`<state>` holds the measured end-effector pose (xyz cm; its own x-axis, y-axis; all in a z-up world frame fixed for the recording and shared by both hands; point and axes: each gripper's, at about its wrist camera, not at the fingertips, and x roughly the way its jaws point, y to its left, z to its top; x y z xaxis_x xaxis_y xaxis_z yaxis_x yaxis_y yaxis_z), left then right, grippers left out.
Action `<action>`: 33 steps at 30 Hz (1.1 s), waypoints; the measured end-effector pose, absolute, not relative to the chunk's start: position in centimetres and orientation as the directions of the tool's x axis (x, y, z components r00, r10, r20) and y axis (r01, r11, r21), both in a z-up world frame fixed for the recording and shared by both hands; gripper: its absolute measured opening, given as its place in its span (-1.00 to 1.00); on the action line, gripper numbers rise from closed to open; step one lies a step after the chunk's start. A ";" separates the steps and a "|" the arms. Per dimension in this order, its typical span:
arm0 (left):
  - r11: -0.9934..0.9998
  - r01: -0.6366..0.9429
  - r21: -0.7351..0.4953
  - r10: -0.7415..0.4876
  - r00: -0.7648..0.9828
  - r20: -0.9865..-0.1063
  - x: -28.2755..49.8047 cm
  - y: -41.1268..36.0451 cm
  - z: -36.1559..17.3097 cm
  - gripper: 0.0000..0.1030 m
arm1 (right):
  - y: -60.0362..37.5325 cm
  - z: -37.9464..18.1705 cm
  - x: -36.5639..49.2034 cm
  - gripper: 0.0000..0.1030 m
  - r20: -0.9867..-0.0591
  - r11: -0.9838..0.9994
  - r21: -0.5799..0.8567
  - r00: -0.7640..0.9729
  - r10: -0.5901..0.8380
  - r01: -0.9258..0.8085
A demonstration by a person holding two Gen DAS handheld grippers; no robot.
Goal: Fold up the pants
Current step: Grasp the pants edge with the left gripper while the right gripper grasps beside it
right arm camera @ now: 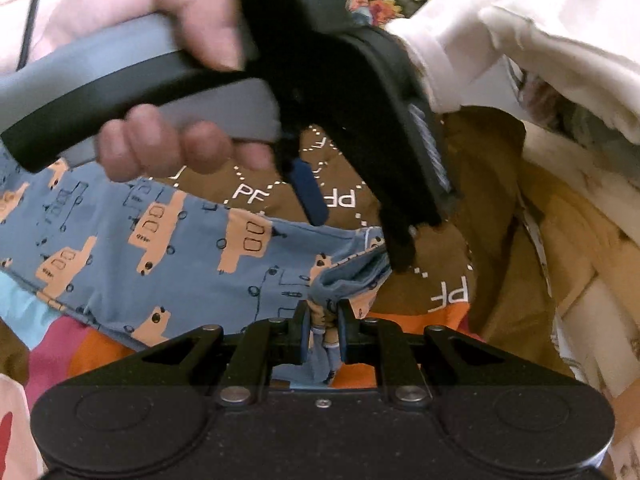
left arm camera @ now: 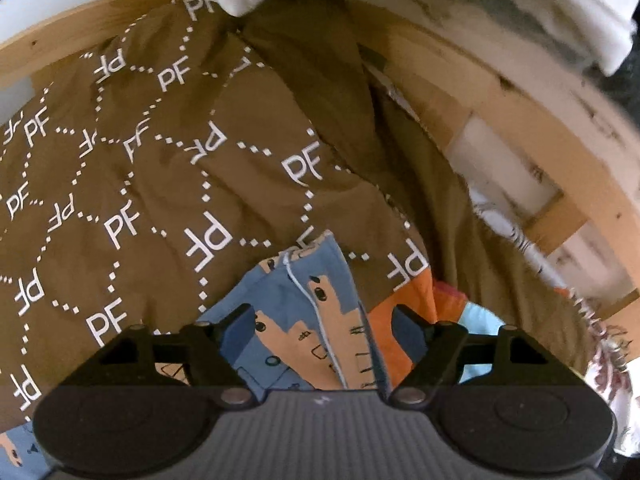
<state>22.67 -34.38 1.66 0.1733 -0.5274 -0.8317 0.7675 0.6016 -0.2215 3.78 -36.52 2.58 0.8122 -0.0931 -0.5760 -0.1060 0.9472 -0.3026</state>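
Only in the right wrist view can the person's hand (right arm camera: 160, 80) be seen on the left gripper (right arm camera: 352, 236) handle. The blue pants (right arm camera: 180, 256) are spread on the brown blanket (left arm camera: 160, 168), clamped by the right gripper (right arm camera: 324, 324); the left gripper is spread wide over the waistband drawstring (left arm camera: 316, 320).
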 end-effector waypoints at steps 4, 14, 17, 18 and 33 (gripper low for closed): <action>0.623 0.770 -0.141 -0.467 0.221 -0.856 22.2 -35.8 1.6 0.55 | -35.9 2.4 3.8 -0.72 -0.579 0.935 -0.331 0.810 -0.093 -0.130; 0.687 0.711 -0.153 -0.422 0.217 -0.880 23.8 -34.6 0.6 -0.52 | -34.5 2.3 3.6 -0.72 -0.574 0.918 -0.358 0.816 -0.073 -0.170; 0.690 0.684 -0.236 -0.480 0.188 -0.857 24.4 -32.8 0.7 -0.58 | -34.2 2.5 3.5 -0.72 -0.572 0.918 -0.355 0.818 -0.066 -0.174; 0.687 0.678 -0.261 -0.501 0.183 -0.846 24.5 -32.1 0.8 -0.59 | -34.2 2.6 3.4 -0.72 -0.570 0.919 -0.352 0.819 -0.062 -0.175; 0.698 0.615 -0.366 -0.600 0.225 -0.767 24.8 -18.5 1.3 -0.61 | -28.0 3.8 2.0 -0.73 -0.593 0.896 -0.283 0.796 0.118 -0.343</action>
